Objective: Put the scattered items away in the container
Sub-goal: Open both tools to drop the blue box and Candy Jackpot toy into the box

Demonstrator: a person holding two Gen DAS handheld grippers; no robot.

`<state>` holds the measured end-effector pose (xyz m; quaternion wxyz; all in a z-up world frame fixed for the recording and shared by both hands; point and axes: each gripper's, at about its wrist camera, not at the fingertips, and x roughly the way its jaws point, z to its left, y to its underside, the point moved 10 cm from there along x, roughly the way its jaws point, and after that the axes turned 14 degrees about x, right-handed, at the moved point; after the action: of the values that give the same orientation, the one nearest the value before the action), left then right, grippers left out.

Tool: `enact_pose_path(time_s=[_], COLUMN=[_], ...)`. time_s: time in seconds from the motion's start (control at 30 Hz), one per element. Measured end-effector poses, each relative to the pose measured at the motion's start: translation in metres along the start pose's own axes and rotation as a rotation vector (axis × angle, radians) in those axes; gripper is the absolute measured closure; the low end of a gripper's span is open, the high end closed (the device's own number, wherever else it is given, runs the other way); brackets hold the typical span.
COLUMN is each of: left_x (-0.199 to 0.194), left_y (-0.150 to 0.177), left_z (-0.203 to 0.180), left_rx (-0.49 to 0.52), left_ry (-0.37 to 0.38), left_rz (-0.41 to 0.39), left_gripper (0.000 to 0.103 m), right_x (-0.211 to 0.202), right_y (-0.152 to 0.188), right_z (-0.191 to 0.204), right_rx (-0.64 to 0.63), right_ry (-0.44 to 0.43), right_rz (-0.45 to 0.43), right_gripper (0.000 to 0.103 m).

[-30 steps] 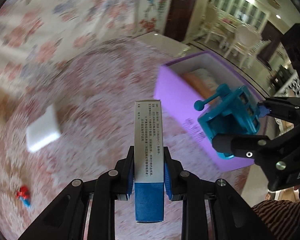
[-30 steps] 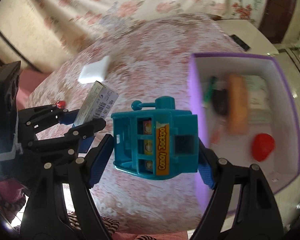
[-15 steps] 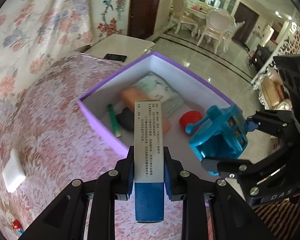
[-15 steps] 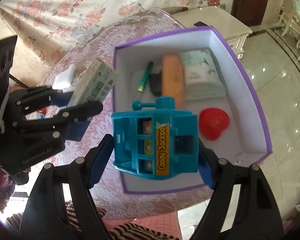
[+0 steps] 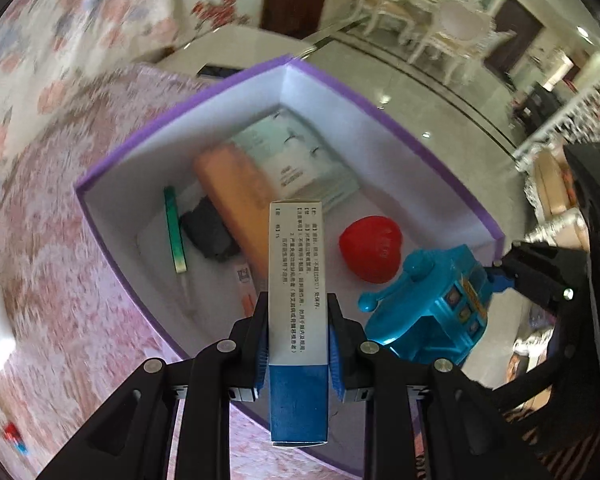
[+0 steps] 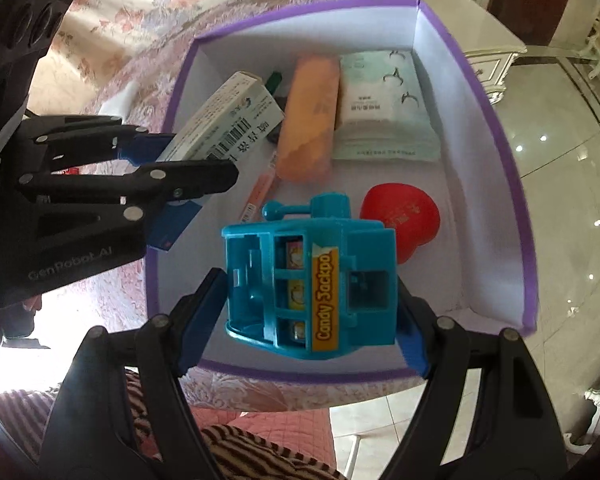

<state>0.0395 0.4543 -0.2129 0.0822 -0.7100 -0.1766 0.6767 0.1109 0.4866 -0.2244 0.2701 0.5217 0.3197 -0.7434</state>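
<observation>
Both carried items hang over the purple box (image 6: 516, 168): left gripper (image 5: 298, 344) clamps a carton (image 5: 296, 280), likely light and crushable, by its flat sides, right gripper (image 6: 312, 320) pinches the toy slot machine (image 6: 312, 280), seemingly rigid, slick plastic, across its flanks.

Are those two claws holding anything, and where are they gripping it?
Yes. The left gripper clamps a white-and-blue carton near its blue end; the right gripper squeezes a teal toy candy machine by its sides.

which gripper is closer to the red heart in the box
Right. The right gripper holds the blue toy beside the red heart; the left gripper is across the box.
</observation>
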Motion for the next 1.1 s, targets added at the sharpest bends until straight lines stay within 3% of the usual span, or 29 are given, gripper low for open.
enact_pose_path(time_s=[0.17, 0.4, 0.7, 1.1], left_x=[0.02, 0.036, 0.062, 0.061], left_y=[-0.001, 0.008, 0.034, 0.045], left_z=[-0.005, -0.03, -0.054, -0.047], left_rx=[-0.051, 0.034, 0.109, 0.091], left_ry=[0.004, 0.049, 0.141, 0.097], left_rz=[0.063, 0.162, 0.311, 0.313], left_gripper=[0.078, 0.078, 0.078, 0.075], right_x=[0.017, 0.028, 0.044, 0.05], right_y=[0.0, 0.008, 0.014, 0.016], right_z=[-0.007, -0.03, -0.045, -0.053], right_rx=[-0.067, -0.231, -0.23, -0.165], right_ry=[0.016, 0.115, 0.088, 0.072], right_rz=[0.07, 0.16, 0.288, 0.3], right_gripper=[0.024, 0.024, 0.024, 0.023])
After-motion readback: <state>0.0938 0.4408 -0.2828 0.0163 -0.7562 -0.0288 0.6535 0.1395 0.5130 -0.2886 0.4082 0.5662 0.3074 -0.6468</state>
